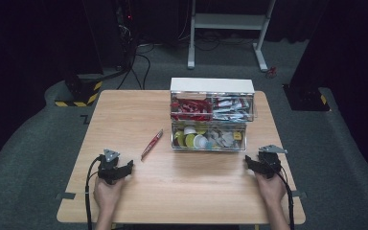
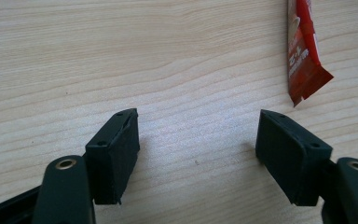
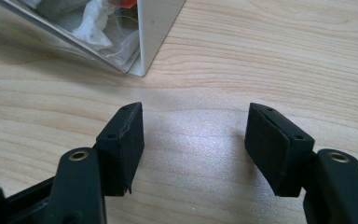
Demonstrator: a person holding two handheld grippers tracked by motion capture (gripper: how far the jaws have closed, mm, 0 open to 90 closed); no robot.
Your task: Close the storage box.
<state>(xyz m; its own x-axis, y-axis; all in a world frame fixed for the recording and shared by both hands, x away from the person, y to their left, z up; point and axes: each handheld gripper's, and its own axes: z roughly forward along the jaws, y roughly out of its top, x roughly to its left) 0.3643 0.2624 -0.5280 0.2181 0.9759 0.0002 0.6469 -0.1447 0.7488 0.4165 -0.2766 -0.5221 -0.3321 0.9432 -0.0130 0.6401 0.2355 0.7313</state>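
Observation:
A red sachet [image 1: 152, 143] lies on the wooden table [image 1: 124, 115] left of a clear two-tier organiser box [image 1: 212, 115]. My left gripper [image 1: 126, 166] rests near the table's front left, open, with bare wood between its jaws; in the left gripper view [image 2: 196, 135] the red sachet's end [image 2: 303, 51] lies ahead to the right. My right gripper [image 1: 247, 161] rests at the front right, open and holding nothing. In the right gripper view [image 3: 196, 128] the organiser's near corner [image 3: 144, 42] stands ahead to the left.
The organiser's upper tier holds red sachets [image 1: 190, 109] and white sachets [image 1: 231, 108]; its lower drawer [image 1: 208, 139] holds several small capsules and packets. Beyond the table stand a white frame [image 1: 227, 28] and dark equipment with cables on the floor.

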